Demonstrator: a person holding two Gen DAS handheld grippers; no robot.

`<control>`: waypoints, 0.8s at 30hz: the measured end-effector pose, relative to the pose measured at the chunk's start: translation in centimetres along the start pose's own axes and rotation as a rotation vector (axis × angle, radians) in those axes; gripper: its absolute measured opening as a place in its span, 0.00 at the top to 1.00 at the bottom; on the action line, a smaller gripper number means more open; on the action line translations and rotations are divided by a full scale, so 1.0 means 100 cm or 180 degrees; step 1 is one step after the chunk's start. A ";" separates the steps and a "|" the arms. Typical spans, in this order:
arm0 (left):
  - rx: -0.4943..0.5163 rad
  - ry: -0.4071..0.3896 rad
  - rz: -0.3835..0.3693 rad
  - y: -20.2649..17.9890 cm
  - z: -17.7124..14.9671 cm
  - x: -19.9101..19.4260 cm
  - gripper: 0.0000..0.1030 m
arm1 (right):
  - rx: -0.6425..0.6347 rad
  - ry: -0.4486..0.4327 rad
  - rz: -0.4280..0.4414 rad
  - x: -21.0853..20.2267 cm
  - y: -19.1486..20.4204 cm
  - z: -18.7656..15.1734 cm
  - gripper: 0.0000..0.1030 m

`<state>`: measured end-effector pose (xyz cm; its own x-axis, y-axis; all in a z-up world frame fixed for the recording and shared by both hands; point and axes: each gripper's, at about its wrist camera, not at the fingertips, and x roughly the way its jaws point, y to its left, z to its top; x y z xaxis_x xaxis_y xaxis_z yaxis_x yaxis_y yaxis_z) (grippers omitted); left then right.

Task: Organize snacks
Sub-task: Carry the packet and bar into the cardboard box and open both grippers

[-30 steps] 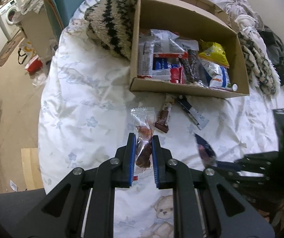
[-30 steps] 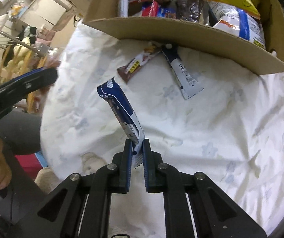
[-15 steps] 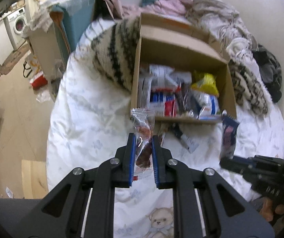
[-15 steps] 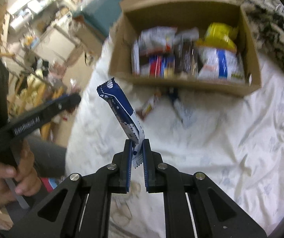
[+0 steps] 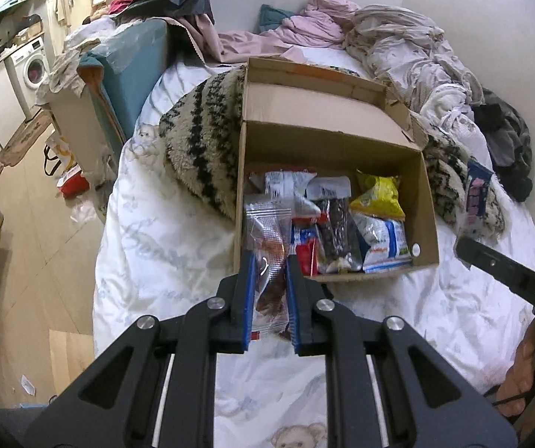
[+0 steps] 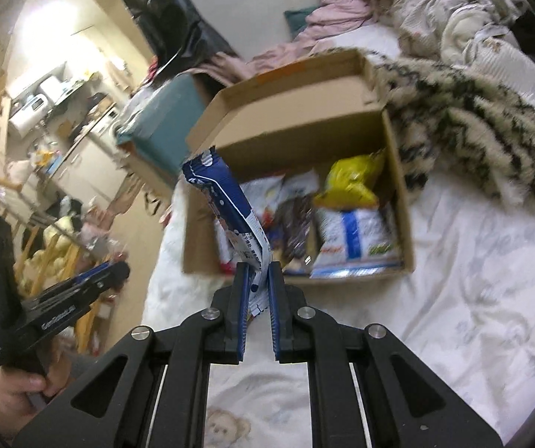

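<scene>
An open cardboard box (image 5: 327, 138) (image 6: 297, 127) holding several snack packets sits on the bed. My left gripper (image 5: 270, 261) is shut on a clear packet with a brown snack (image 5: 267, 231), held up in front of the box's near left corner. My right gripper (image 6: 257, 268) is shut on a blue and white snack bar (image 6: 226, 201), held upright before the box's near wall. The bar also shows in the left wrist view (image 5: 475, 194), right of the box. The left gripper shows at the left of the right wrist view (image 6: 114, 272).
A striped fuzzy blanket (image 5: 204, 142) (image 6: 484, 119) lies under and around the box. Crumpled clothes (image 5: 398, 37) pile at the bed's far end. A teal box (image 5: 129, 74) stands left of the bed. The white floral sheet (image 6: 472, 261) spreads around.
Both grippers have risen from the sheet and moved toward the box, each still holding its snack. The two bars lying before the box have dropped out of sight.
</scene>
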<state>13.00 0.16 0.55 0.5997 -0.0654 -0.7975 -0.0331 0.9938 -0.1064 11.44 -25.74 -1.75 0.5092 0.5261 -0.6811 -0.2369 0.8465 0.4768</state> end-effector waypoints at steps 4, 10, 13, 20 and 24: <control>-0.0001 -0.0016 0.0024 -0.005 0.015 0.014 0.88 | 0.0056 -0.0050 -0.0106 0.005 -0.017 0.021 0.90; 0.0015 0.0054 0.0000 -0.019 0.029 0.044 0.88 | 0.0118 0.0084 -0.0112 0.031 -0.031 0.036 0.90; 0.0071 0.0089 0.0006 -0.026 0.034 0.059 0.88 | 0.0180 0.0213 -0.0113 0.050 -0.036 0.040 0.90; 0.0196 0.0226 0.0136 -0.039 0.036 0.098 0.88 | 0.0154 0.0401 -0.0267 0.082 -0.040 0.040 0.90; 0.0196 0.0247 0.0195 -0.038 0.039 0.112 0.88 | 0.0277 0.0496 -0.0320 0.094 -0.053 0.038 0.90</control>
<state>22.97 -4.04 -5.68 0.5343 -0.0089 -0.8452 -0.0171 0.9996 -0.0213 20.61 -25.55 -8.57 0.3910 0.4513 -0.8022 -0.1154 0.8887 0.4437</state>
